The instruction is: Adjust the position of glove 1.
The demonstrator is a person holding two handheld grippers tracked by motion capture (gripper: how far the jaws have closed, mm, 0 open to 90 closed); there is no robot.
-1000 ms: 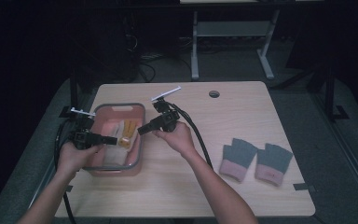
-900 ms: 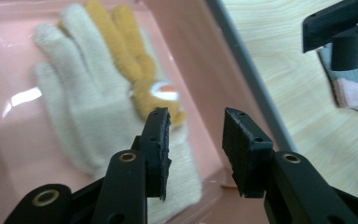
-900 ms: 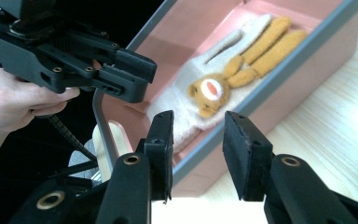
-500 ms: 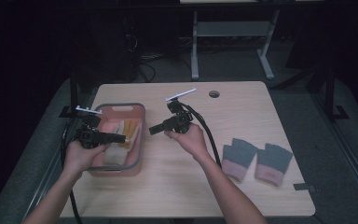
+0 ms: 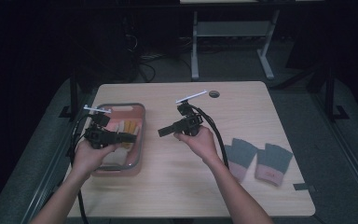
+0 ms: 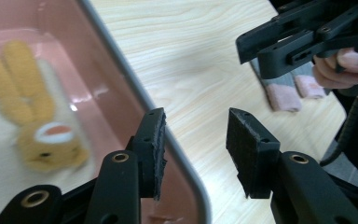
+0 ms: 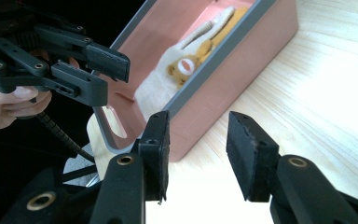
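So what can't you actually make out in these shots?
- Yellow glove in the pink bin: blurred in the left gripper view; its printed face is unreadable.
- Bin's near end, high view: hidden by the left hand.
- Grey gloves: label too small.

Both handheld tools same build: left matte-black two-jaw gripper (image 5: 129, 137) and right matte-black two-jaw gripper (image 5: 162, 132), angular plastic linkage arms, brass-ringed pivot holes, rough dark foam-like pads (image 6: 249, 149). Thin pale flat plate on top of each. Black ribbed cable (image 5: 216, 135) trailing from each body. Forearms bare, no sleeves visible.
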